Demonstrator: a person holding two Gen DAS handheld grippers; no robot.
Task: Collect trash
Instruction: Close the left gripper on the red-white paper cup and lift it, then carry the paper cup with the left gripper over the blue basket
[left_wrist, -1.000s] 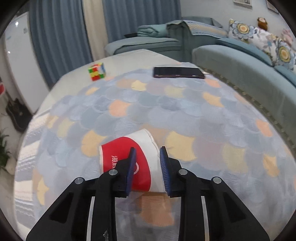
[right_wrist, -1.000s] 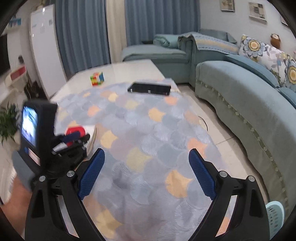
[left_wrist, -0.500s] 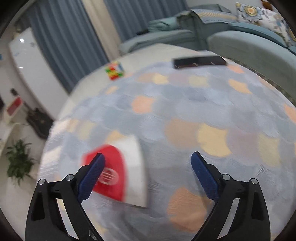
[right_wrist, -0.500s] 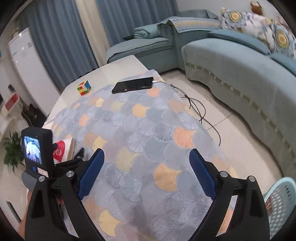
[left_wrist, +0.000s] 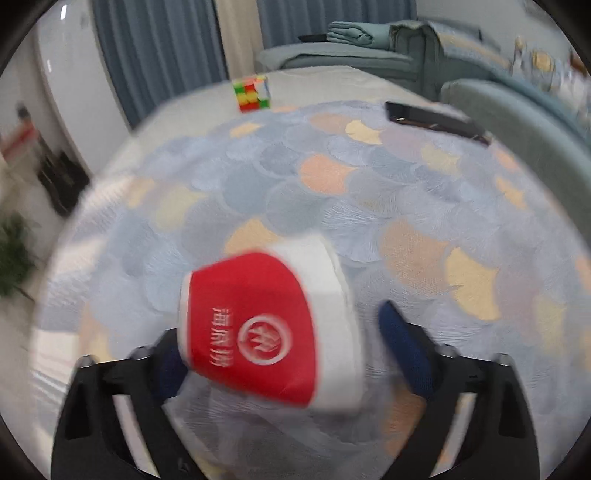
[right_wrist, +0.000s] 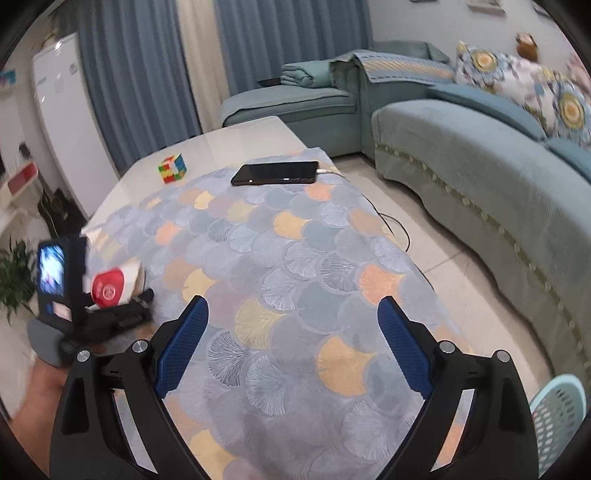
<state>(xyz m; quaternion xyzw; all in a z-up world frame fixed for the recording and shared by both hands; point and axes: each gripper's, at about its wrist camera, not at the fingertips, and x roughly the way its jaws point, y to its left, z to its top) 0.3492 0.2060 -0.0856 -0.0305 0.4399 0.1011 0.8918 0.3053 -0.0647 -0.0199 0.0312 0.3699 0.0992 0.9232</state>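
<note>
A red and white paper cup (left_wrist: 269, 328) lies on its side on the patterned tablecloth, blurred by motion. My left gripper (left_wrist: 284, 354) is open with its blue fingers on either side of the cup; the left finger is partly hidden behind it. In the right wrist view the cup (right_wrist: 110, 286) shows at the table's left edge in front of the left gripper's body. My right gripper (right_wrist: 291, 343) is open and empty above the near part of the table. A pale blue mesh bin (right_wrist: 557, 417) stands on the floor at the lower right.
A black phone (right_wrist: 275, 172) on a charging cable and a colourful puzzle cube (right_wrist: 172, 168) lie at the table's far end. A teal sofa (right_wrist: 480, 166) runs along the right. A plant (right_wrist: 14, 277) stands at the left.
One second ago my left gripper was pinched narrow on the cup. It then opened wide, and now the cup sits between the open fingers, closer to the camera. The right gripper stayed open and shifted its view.
</note>
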